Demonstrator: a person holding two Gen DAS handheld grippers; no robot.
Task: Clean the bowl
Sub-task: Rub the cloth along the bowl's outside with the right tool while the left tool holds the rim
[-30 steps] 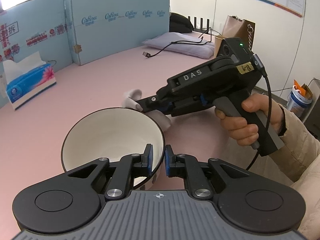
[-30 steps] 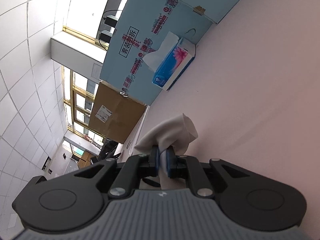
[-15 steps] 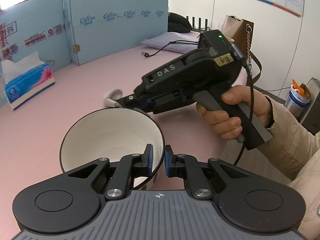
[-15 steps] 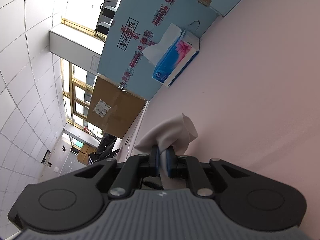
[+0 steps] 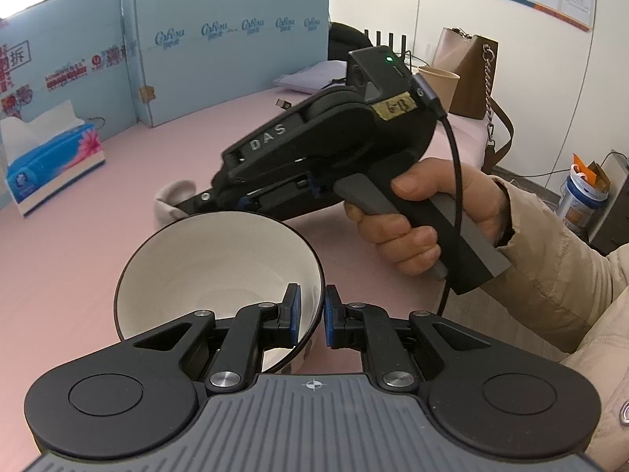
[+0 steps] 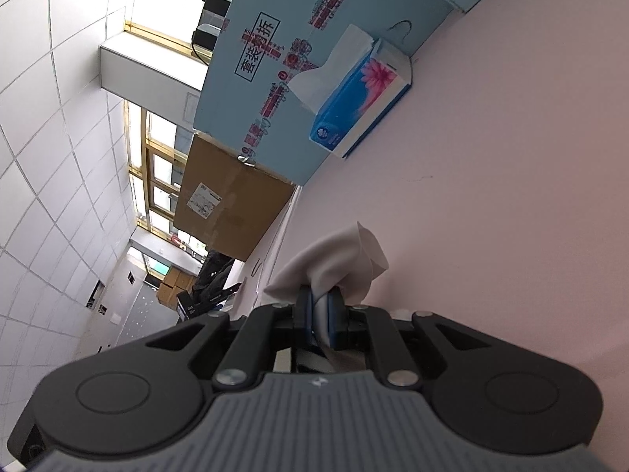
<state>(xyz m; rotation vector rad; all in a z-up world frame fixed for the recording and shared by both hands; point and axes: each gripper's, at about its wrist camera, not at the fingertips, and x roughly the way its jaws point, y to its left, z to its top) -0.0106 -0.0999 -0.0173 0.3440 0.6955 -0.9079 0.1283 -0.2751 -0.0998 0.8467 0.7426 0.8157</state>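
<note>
A bowl (image 5: 212, 259), white inside with a dark rim, is tilted above the pink table, and my left gripper (image 5: 310, 316) is shut on its near rim, one pad inside and one outside. The right gripper (image 5: 184, 206), held in a person's hand (image 5: 412, 232), reaches in from the right just beyond the bowl's far rim. It is shut on a crumpled white tissue (image 5: 173, 196). In the right wrist view the same tissue (image 6: 334, 263) bunches out ahead of the right gripper (image 6: 319, 312). The bowl does not show there.
A blue tissue box (image 5: 51, 165) (image 6: 361, 106) stands at the left of the pink table (image 5: 78, 251), before light-blue cardboard panels (image 5: 228, 47). A cable, a lilac pillow, a paper cup (image 5: 438, 82) and a brown bag (image 5: 468, 74) lie at the far right.
The right gripper with the tissue has moved left and nearer along the bowl's far rim and its rear end has risen. The bowl and my left gripper have stayed put.
</note>
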